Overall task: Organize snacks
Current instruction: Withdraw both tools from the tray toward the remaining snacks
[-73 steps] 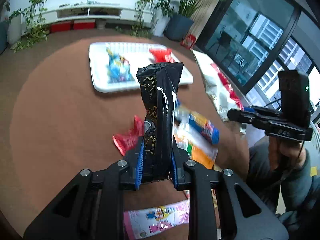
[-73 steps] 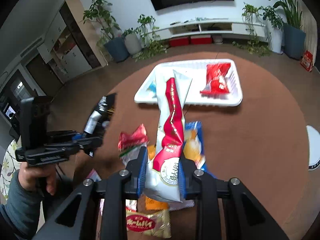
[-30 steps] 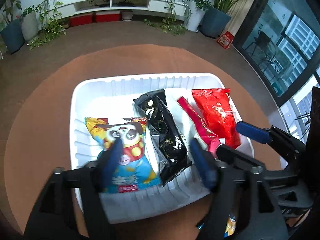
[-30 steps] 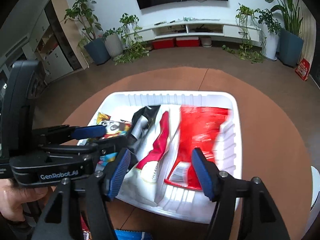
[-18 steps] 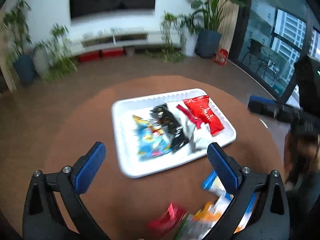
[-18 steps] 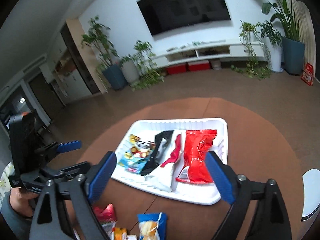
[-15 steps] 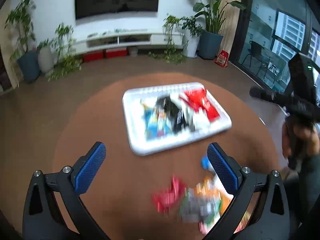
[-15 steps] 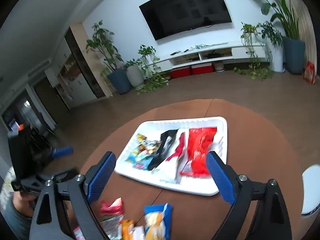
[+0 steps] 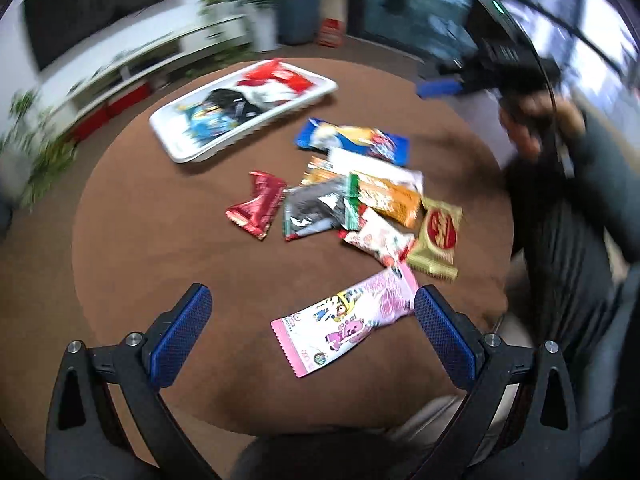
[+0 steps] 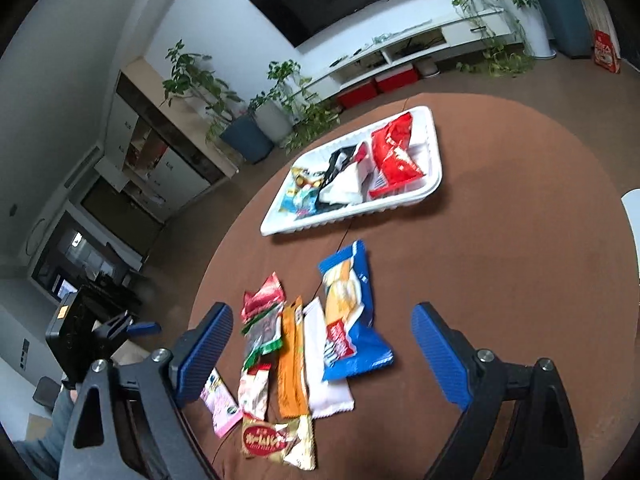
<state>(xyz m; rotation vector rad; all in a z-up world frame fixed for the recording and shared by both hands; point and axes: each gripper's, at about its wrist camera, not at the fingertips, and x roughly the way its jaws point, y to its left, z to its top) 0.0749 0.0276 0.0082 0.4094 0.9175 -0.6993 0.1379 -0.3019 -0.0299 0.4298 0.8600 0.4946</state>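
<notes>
The pink packet (image 9: 352, 316) lay nearest on the round brown table (image 9: 168, 240), between the wide-apart, empty jaws of the left gripper (image 9: 312, 336), its long axis slanting from near left to far right. The right gripper (image 10: 320, 354), also spread wide and empty, hovered over the blue packet (image 10: 348, 312). Farther off sat the white tray (image 10: 436, 168), already holding snacks; beyond it, plants and a wall television.

Two black handheld grippers: the left gripper (image 9: 308, 328) and right gripper (image 10: 320, 354) carry blue ribbed pads (image 9: 180, 338) on triangular cut-out fingers fixed with silver screws (image 9: 135, 339); the person wears a dark grey sleeve (image 9: 608, 168).
</notes>
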